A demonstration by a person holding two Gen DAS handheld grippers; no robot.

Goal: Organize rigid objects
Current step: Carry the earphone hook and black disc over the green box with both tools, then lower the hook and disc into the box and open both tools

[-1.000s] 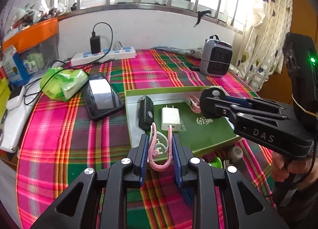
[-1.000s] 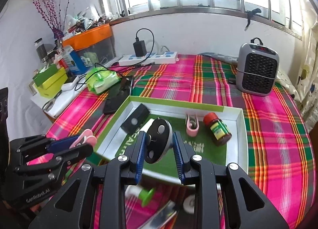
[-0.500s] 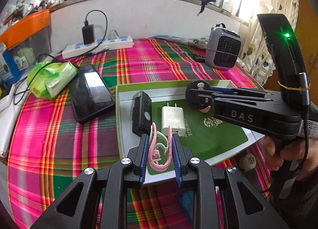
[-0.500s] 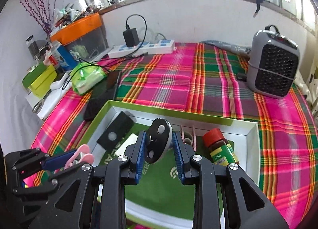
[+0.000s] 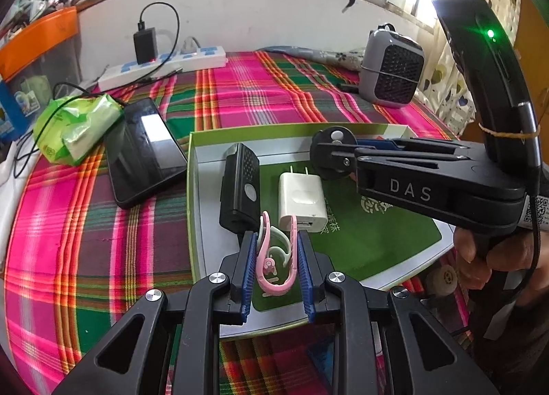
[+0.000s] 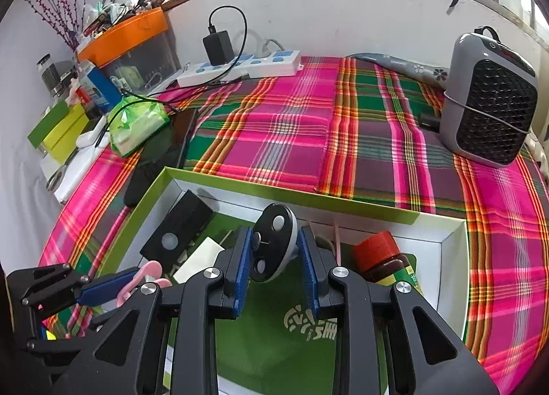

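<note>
The left gripper is clamping a pink clip, jaws drawn in almost fully with the blue pads bearing on its two curved arms. It is hovering over the near left part of the green tray, just short of the black remote-like unit and the white charger plug lying side by side on the tray floor. The clip is looking light, thin and springy; a hold across both arms, as here, is squeezing it, so it may be liable to flick sideways on release. Setting it low onto bare tray floor before letting go is the safer course.

The right gripper is gripping a round black disc with pale buttons, jaws narrowed onto its edges and holding it on edge. It is hanging above the middle of the tray, with the red-capped bottle lying just to its right and another pink clip, only partly visible, behind the finger. The disc is appearing rigid and smooth, probably plastic or metal, though the view is not settling which; pinched across a curved rim, it could be rotating or slipping in the pads. A firm hold across its widest span is advisable, with placement in the open green area between charger and bottle.
</note>
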